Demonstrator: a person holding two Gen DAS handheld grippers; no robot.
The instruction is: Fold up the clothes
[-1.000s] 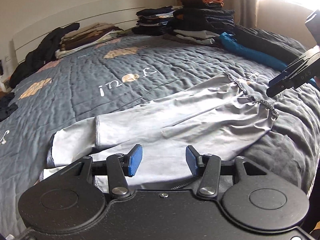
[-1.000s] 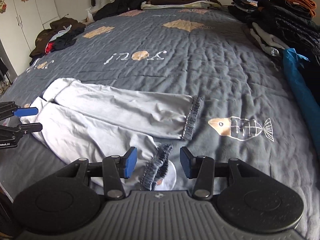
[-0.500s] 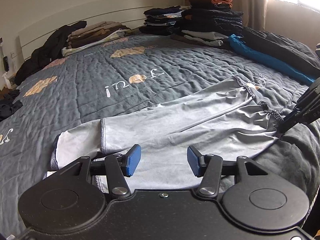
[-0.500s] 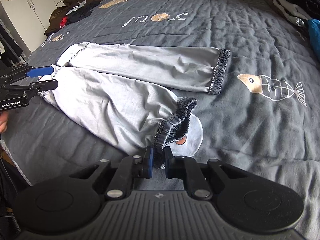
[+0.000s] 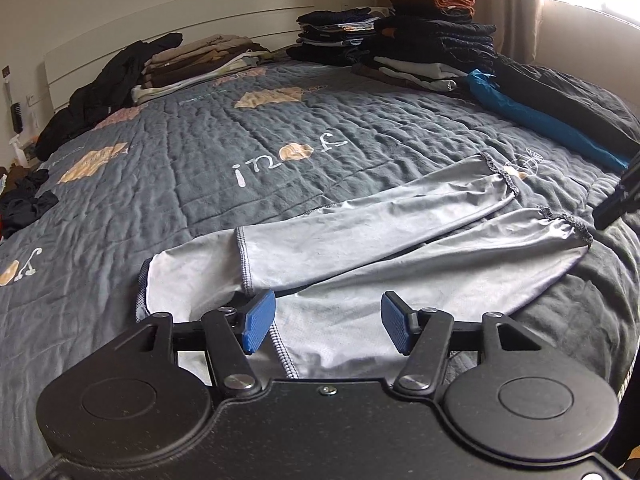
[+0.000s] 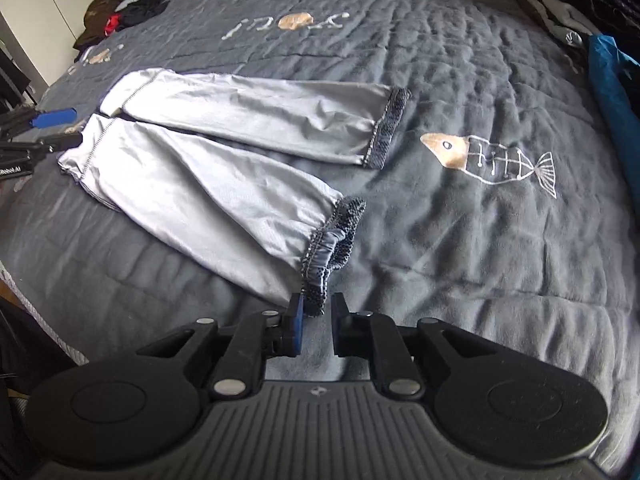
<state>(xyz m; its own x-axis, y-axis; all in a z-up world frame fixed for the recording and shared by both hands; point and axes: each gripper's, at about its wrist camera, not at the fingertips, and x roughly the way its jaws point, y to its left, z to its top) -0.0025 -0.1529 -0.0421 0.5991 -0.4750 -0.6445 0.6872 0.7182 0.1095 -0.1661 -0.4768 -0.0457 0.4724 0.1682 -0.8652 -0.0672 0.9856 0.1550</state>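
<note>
Blue pads: we see our left gripper (image 5: 325, 328) with its fingers spread wide, gripping nothing, poised over the near end of the grey garment (image 5: 360, 256).
Right gripper (image 6: 316, 326): our fingers stand nearly together with a narrow gap between; the dark mesh cuff (image 6: 328, 252) hangs right at the tips, and we cannot tell whether the pads touch it.
Garment: smooth, slightly shiny light grey fabric in two long tubes lying side by side, flat on the quilt (image 5: 280, 132); both have contrast stitching at one end and a dark knit cuff at the other.
Left view only: we see folded stacks (image 5: 424, 40) and a blue garment (image 5: 532, 120) along the far edge, by the headboard (image 5: 180, 24).
Right view only: we see a fish-skeleton print (image 6: 492, 156) on the puckered grey quilt, and a heap of clothes (image 6: 132, 4) by white cupboards (image 6: 52, 4).
</note>
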